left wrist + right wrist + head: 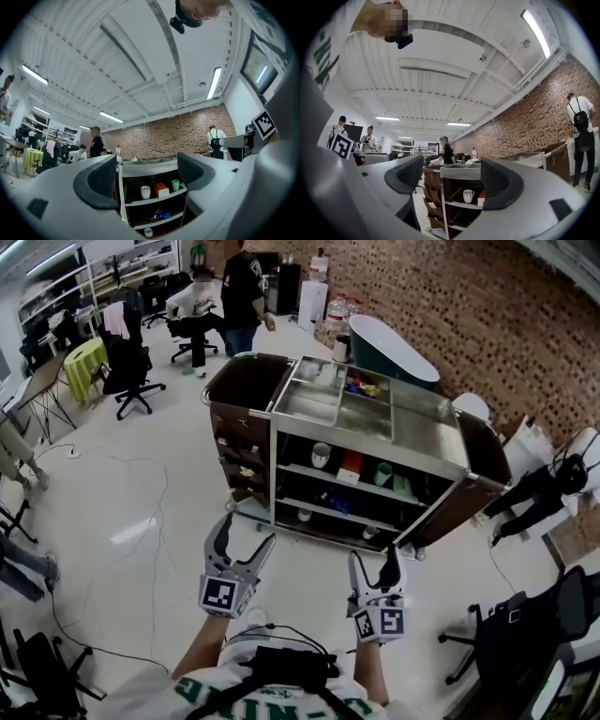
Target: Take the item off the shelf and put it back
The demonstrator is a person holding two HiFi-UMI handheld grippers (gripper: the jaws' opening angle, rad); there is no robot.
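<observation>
A metal cart with shelves [281,442] stands on the floor in front of me. Its upper shelf holds a white cup [321,455], an orange box [351,463] and a green cup [383,473]; a blue packet [339,502] lies on the shelf below. My left gripper [247,532] and right gripper [373,559] hang short of the cart, both open and empty. The left gripper view frames the white cup [145,191], orange box [161,189] and green cup [175,184] between the open left gripper [147,176]. In the right gripper view, the right gripper [452,176] frames the white cup [468,195].
The cart's top tray [314,404] has compartments with small items. A dark green tub [389,348] stands behind the cart by the brick wall. A person in black [242,292] stands at the back. Office chairs [127,367] are at the left, black chairs [525,624] at the right, cables [94,568] on the floor.
</observation>
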